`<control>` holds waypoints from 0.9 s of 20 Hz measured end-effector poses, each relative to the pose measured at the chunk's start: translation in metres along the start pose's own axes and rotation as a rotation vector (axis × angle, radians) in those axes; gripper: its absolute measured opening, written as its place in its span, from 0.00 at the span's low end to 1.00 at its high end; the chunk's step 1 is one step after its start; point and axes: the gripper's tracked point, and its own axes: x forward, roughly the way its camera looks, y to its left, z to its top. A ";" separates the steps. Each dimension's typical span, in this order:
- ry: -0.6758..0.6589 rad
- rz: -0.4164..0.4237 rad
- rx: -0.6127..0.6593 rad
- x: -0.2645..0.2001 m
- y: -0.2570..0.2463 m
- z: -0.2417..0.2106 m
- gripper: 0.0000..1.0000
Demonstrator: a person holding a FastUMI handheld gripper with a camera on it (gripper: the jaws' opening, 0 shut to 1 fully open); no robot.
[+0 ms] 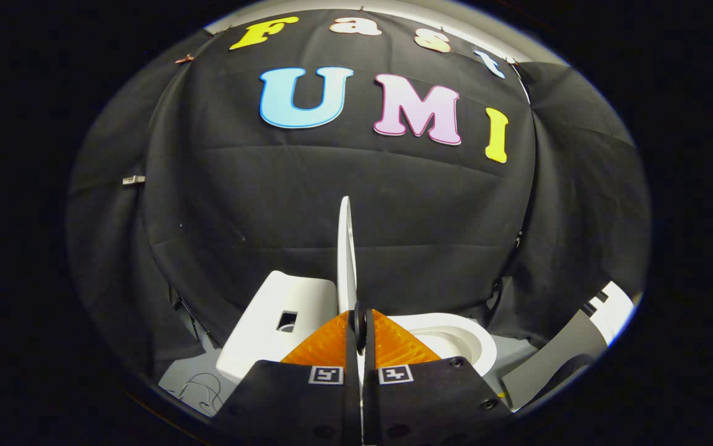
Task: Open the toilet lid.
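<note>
Gripper [360,322] clamped on lid [346,254], both fingers pinching its edge; lid thin, white, upright, edge-on; bowl [455,341] just beyond.

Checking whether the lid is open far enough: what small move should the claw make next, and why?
Probably carry the lid a little further back toward the tank, then let go. The claw is shut on the lid's edge, the lid stands about upright above the bowl, and released here it might fall shut.
</note>
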 end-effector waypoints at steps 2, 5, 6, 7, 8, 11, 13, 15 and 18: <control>-0.019 0.007 -0.031 0.000 0.015 -0.002 0.06; -0.041 0.026 -0.059 -0.001 0.033 -0.006 0.06; -0.043 0.026 -0.072 0.000 0.037 -0.005 0.07; -0.044 0.028 -0.081 0.000 0.043 -0.007 0.07; -0.045 0.029 -0.093 0.000 0.047 -0.008 0.07; -0.054 0.025 -0.100 0.000 0.054 -0.010 0.07; -0.059 0.023 -0.112 0.001 0.058 -0.010 0.08; -0.067 0.020 -0.121 -0.001 0.060 -0.010 0.07; -0.064 0.023 -0.106 -0.001 0.062 -0.012 0.08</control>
